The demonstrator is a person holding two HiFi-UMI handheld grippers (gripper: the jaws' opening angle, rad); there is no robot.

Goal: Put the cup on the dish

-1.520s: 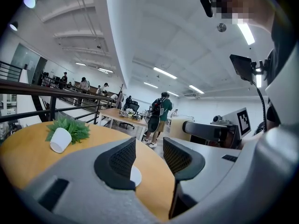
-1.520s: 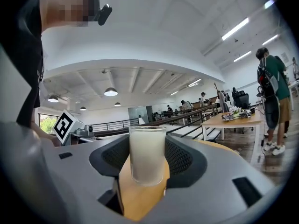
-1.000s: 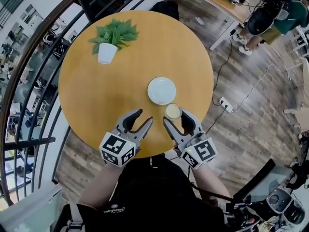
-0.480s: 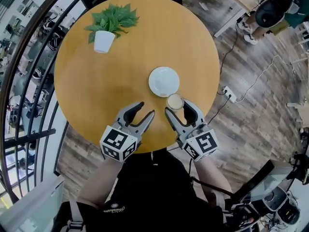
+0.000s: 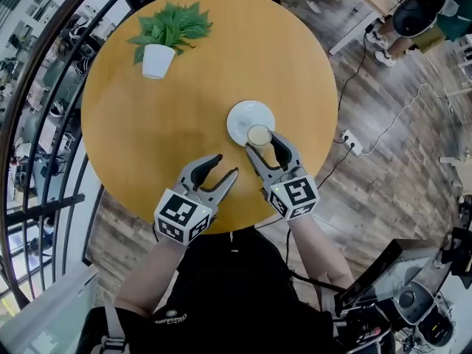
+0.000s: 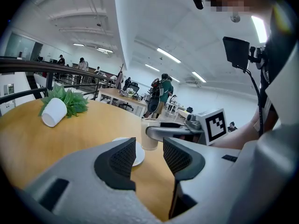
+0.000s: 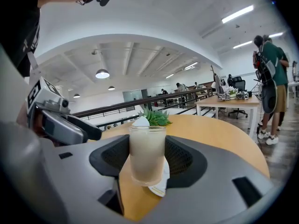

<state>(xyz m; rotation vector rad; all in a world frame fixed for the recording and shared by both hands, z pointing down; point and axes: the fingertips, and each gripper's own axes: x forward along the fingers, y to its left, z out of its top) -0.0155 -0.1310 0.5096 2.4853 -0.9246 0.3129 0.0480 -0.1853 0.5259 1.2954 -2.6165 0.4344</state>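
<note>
A frosted cup (image 5: 259, 135) of pale liquid stands upright between my right gripper's (image 5: 261, 141) pads, which press on its sides. In the right gripper view the cup (image 7: 147, 153) hangs a little above the wood, over the near rim of the white dish (image 7: 161, 185). The dish (image 5: 245, 116) lies right of centre on the round wooden table (image 5: 147, 124). My left gripper (image 5: 224, 165) stands open and empty near the front edge, left of the cup. From the left gripper view, the cup (image 6: 149, 134) shows beyond the jaws, beside the dish (image 6: 139, 155).
A potted plant (image 5: 166, 39) in a white pot stands at the table's far left. A dark railing (image 5: 44, 87) curves round the left side. A power strip (image 5: 346, 140) and cable lie on the wooden floor at right. People stand by a desk (image 5: 420, 13) at the upper right.
My right gripper has carried the cup forward and a little left, from beside the dish to over its near rim. The left gripper has hardly moved.
</note>
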